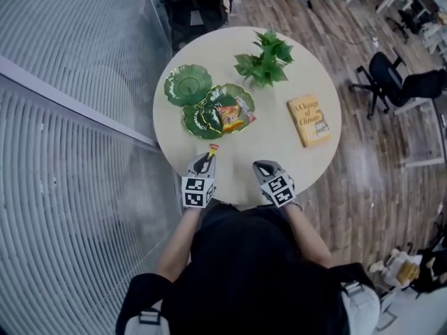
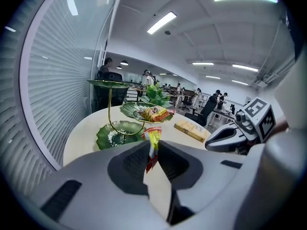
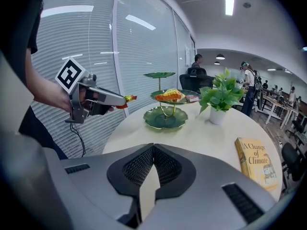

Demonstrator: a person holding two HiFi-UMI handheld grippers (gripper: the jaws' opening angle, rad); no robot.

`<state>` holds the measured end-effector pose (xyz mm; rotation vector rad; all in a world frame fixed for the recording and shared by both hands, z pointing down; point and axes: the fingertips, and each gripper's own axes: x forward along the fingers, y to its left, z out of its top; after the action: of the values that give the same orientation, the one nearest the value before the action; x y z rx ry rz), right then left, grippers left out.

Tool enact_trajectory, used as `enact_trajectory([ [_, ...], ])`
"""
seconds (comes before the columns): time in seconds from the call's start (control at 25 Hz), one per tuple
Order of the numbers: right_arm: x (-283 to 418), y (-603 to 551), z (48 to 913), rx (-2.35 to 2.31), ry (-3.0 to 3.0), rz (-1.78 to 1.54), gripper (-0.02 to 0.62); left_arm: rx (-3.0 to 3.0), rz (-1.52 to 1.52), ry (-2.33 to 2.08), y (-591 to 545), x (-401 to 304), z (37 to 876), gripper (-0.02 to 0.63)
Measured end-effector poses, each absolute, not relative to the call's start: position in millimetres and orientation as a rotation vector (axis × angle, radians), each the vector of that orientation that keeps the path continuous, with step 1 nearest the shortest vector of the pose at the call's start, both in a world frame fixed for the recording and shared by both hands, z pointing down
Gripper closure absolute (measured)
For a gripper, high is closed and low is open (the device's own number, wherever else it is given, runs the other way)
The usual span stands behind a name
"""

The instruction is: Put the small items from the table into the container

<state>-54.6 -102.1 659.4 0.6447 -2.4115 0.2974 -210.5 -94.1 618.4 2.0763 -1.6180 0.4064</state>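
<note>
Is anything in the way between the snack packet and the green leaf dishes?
Nothing visible. Only bare table lies between the snack packet in the left tool and the leaf-dish stand. The plant and book sit off to the side.

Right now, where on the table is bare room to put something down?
The bare tabletop between the green tiered stand, the plant and the book is free. The stand's middle dish is crowded with snack packets.

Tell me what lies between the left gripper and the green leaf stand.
Only bare table, in the head view; the left gripper, gripping a snack packet, is apart from the stand.
</note>
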Motion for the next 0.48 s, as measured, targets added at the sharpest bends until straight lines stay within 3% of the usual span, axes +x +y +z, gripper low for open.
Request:
enact_trajectory([
  [0.48, -77.1, -102.1, 651.9, 0.708, -2.401, 0.272, 0.572, 2.228, 0.432, -1.539, -131.3, -222.4, 586.5, 0.551],
])
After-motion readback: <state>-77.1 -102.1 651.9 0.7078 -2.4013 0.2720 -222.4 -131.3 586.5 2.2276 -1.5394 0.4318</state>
